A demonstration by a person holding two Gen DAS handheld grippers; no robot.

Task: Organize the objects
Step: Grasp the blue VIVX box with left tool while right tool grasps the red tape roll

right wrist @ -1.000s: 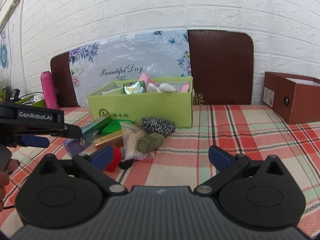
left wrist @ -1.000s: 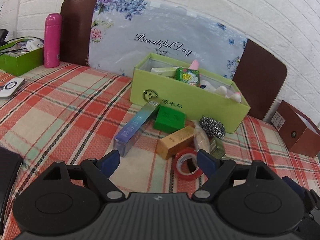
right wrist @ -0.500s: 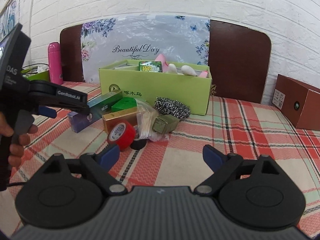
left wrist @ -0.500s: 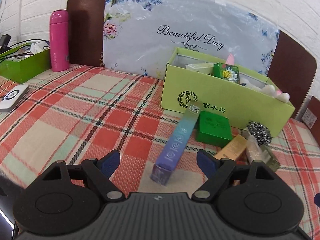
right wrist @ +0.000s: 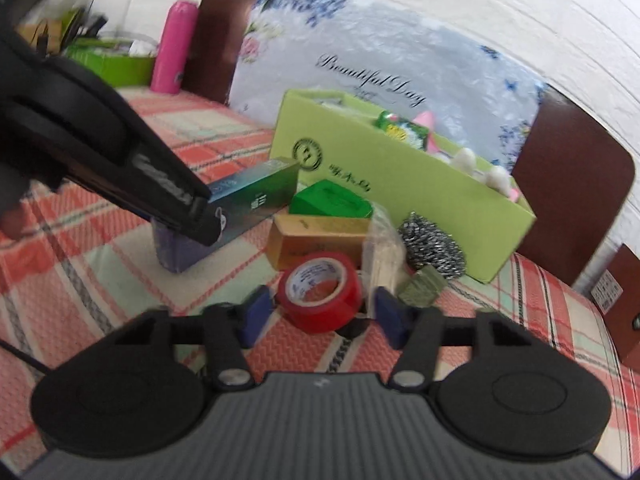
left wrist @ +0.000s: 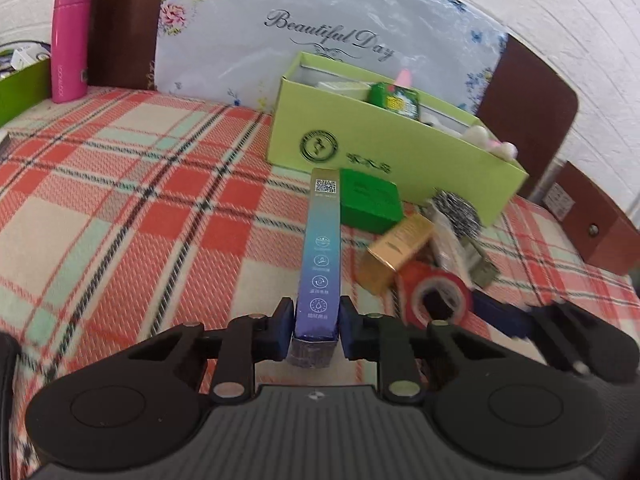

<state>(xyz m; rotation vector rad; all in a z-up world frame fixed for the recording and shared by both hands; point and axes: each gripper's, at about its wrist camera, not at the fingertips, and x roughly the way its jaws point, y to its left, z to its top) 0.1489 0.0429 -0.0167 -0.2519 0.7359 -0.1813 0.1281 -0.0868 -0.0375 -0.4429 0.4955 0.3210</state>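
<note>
A long blue-to-purple box lies on the plaid tablecloth, pointing at the lime storage box. My left gripper is closing, and its pads press on both sides of the box's near end. The right wrist view shows the same grip from the side, on the long box. A red tape roll stands on edge between the fingers of my right gripper. Its jaws are closing, with a thin gap still showing on each side of the roll. That roll also shows in the left view.
Beside the tape lie a gold box, a small green box, a steel scourer, a clear bag of sticks and an olive packet. A pink bottle stands far left. A brown box sits at the right.
My left gripper moved forward and down, and its jaws narrowed onto the long box's near end. My right gripper swung left, rolled, and narrowed around the red tape.
</note>
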